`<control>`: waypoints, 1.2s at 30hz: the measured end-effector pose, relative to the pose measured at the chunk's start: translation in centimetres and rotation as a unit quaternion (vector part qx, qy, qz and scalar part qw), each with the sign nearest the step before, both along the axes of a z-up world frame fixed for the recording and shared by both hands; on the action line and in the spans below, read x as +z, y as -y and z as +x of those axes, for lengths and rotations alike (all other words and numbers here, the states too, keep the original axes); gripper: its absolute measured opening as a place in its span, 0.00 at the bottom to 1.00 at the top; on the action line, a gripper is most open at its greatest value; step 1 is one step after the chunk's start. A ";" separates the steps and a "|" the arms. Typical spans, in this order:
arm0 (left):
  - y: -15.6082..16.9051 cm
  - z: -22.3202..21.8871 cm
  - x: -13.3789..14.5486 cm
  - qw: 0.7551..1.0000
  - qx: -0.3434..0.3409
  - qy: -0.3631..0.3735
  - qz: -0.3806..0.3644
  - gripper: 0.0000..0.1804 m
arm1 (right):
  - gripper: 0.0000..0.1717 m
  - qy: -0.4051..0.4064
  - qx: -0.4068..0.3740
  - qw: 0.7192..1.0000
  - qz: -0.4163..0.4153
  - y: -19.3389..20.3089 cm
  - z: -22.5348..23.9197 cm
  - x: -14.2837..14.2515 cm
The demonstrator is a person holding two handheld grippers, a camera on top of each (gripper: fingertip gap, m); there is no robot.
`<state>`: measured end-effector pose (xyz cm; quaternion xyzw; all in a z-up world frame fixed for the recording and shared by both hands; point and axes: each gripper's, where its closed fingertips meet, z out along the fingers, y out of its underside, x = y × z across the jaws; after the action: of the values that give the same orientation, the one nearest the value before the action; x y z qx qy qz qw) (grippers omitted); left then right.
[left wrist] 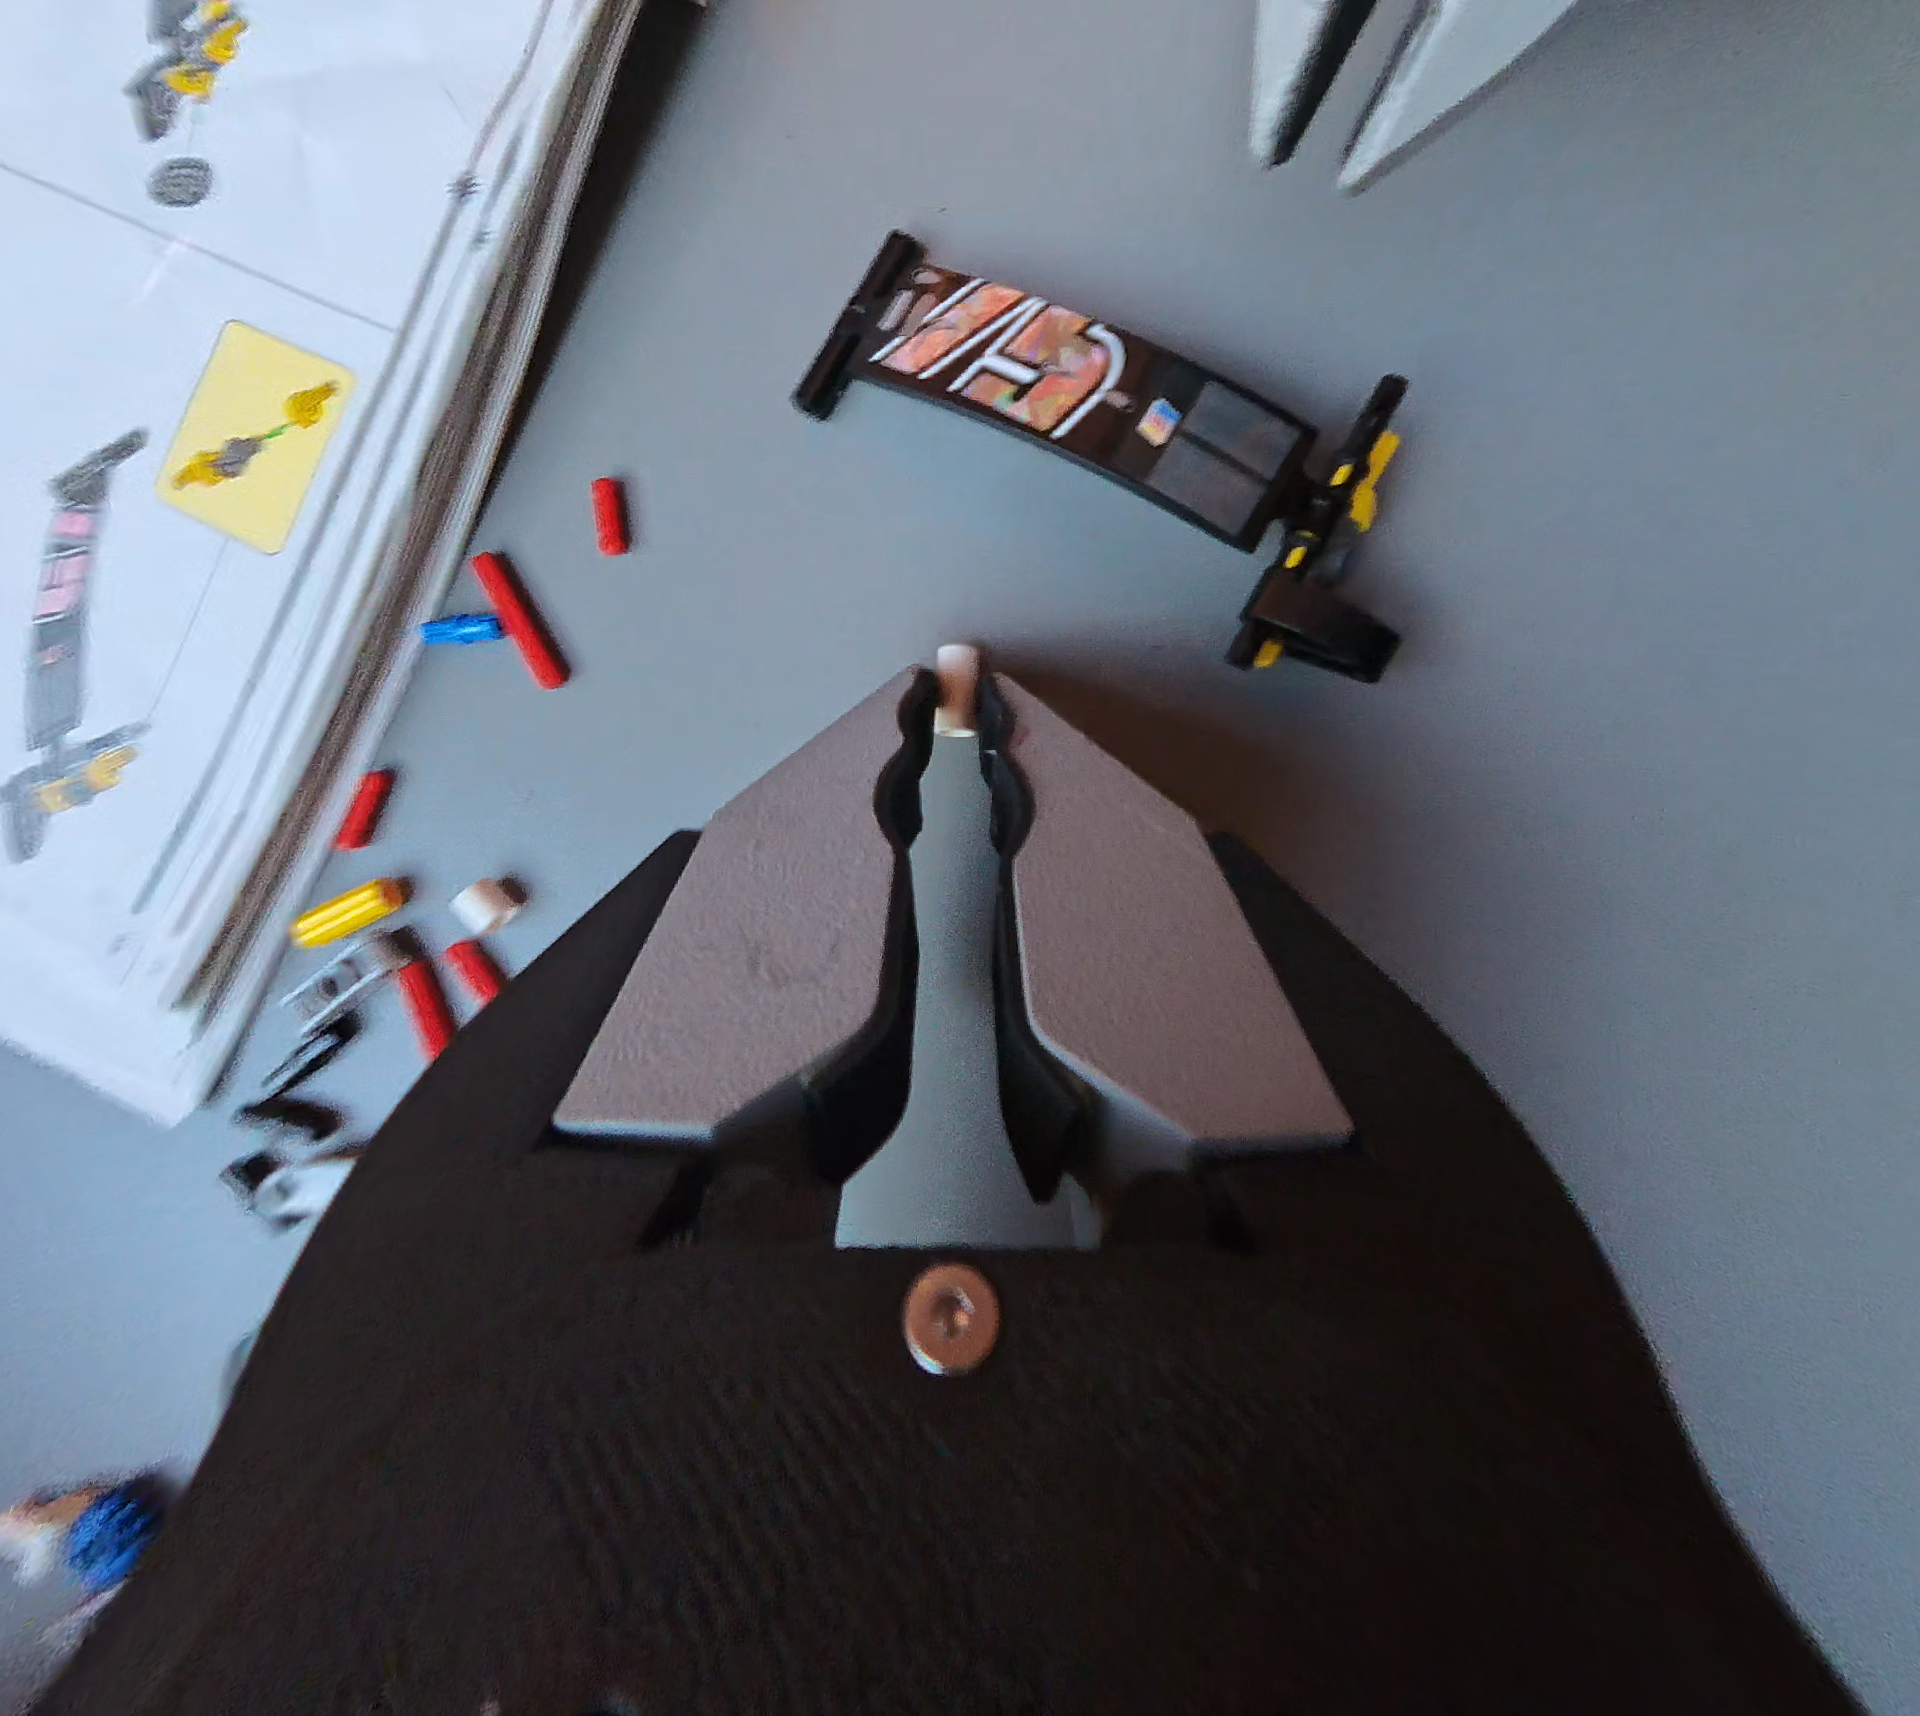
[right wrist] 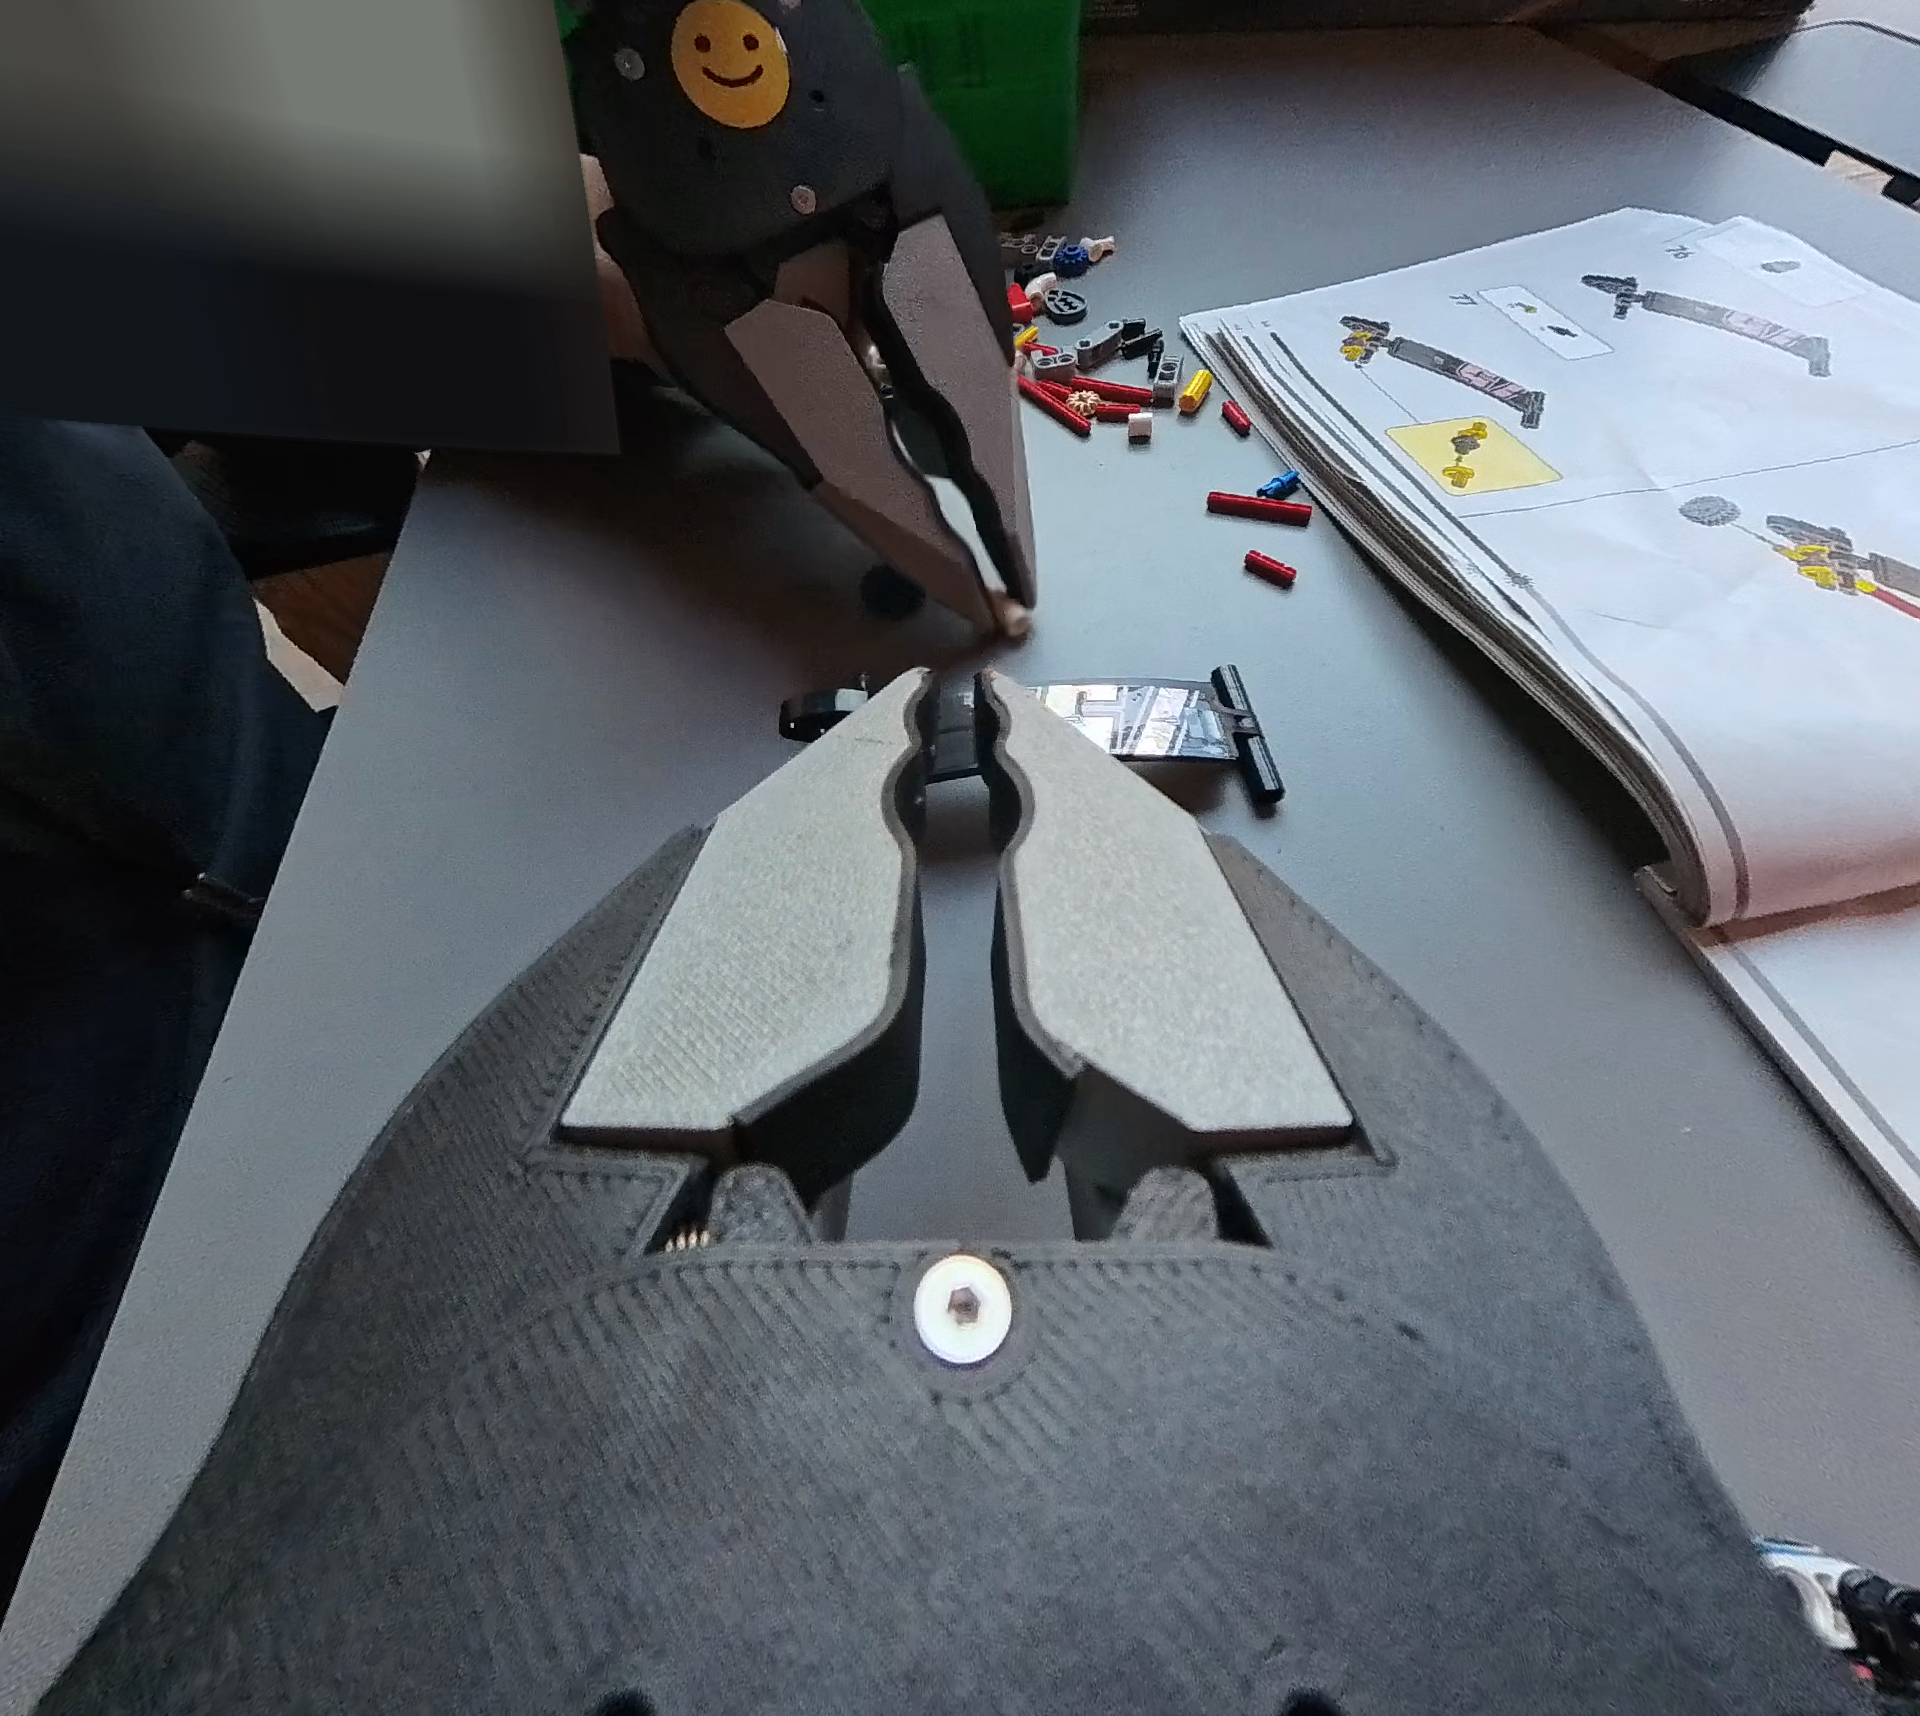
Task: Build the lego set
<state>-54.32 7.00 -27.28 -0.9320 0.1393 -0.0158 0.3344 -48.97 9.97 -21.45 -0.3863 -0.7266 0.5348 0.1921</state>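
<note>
While over one table (left wrist: 1621, 793), left gripper (left wrist: 957, 698) tight on one tan peg (left wrist: 956, 667), right gripper (right wrist: 954, 685) nearly together.

Grey worktop (right wrist: 1351, 991). A black curved panel (left wrist: 1049, 388) carries a pink-orange and white graphic. Scattered red pegs (left wrist: 516, 619), one blue (left wrist: 457, 630), one yellow (left wrist: 348, 910). Green bin (right wrist: 977, 45). The left gripper (right wrist: 1006, 612), black with a yellow smiley sticker (right wrist: 729, 62), pinches a tan peg (left wrist: 956, 690).

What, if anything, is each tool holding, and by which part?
The left tool pinches a small tan peg at its near end, the far end poking out. The right tool appears shut with nothing gripped above the black panel.
</note>
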 end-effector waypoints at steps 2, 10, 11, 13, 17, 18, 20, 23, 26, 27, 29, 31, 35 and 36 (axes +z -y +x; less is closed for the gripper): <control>0.5 -2.3 1.3 0.998 0.023 -0.047 0.015 0.03 | 0.02 -0.001 -0.001 1.000 0.003 0.0 0.1 0.0; 8.9 -14.2 6.8 0.984 0.161 -0.078 -0.011 0.03 | 0.02 -0.001 0.000 1.000 -0.013 -0.1 0.3 0.3; 9.2 -14.3 5.8 0.983 0.161 -0.081 -0.032 0.03 | 0.01 -0.001 0.001 1.000 -0.011 0.0 0.3 0.3; 10.1 -14.4 3.3 0.980 0.157 -0.086 -0.089 0.03 | 0.01 -0.001 0.002 1.000 -0.004 0.1 0.4 0.2; 11.1 -14.7 0.7 0.973 0.170 -0.077 -0.138 0.04 | 0.01 -0.005 0.001 1.000 0.015 0.2 0.6 0.1; 11.0 -14.8 1.1 0.973 0.175 -0.072 -0.131 0.06 | 0.01 -0.007 0.000 1.000 0.019 0.2 0.7 0.1; 10.7 -14.8 2.1 0.975 0.180 -0.061 -0.116 0.08 | 0.01 -0.010 -0.001 1.000 0.024 0.2 0.8 0.2; 10.1 -14.9 4.2 0.977 0.183 -0.063 -0.088 0.10 | 0.01 -0.012 -0.001 1.000 0.029 0.1 0.8 0.2; 8.1 -14.9 7.1 0.980 0.187 -0.069 -0.021 0.10 | 0.01 -0.013 -0.004 0.999 0.033 0.1 0.8 0.1; 6.9 -14.4 8.2 0.981 0.182 -0.062 0.011 0.10 | 0.01 -0.014 -0.005 0.999 0.033 0.0 0.7 0.2; 4.2 -12.9 9.7 0.983 0.164 -0.042 0.071 0.10 | 0.01 -0.016 -0.010 0.999 0.035 -0.2 0.6 0.2; 2.0 -11.2 10.0 0.984 0.140 -0.029 0.106 0.10 | 0.02 -0.016 -0.015 0.999 0.034 -0.4 0.5 0.1; -1.3 -7.8 9.9 0.981 0.106 0.038 0.160 0.12 | 0.02 -0.017 -0.024 0.999 0.028 -0.9 0.3 0.2; -1.7 -7.4 9.8 0.978 0.102 0.043 0.174 0.12 | 0.02 -0.018 -0.026 0.999 0.026 -1.0 0.2 0.2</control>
<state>-61.71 8.70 -17.48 -0.8674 0.0290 0.0026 0.4968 -48.73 10.93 -21.29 -0.3903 -0.7266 0.5169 0.2290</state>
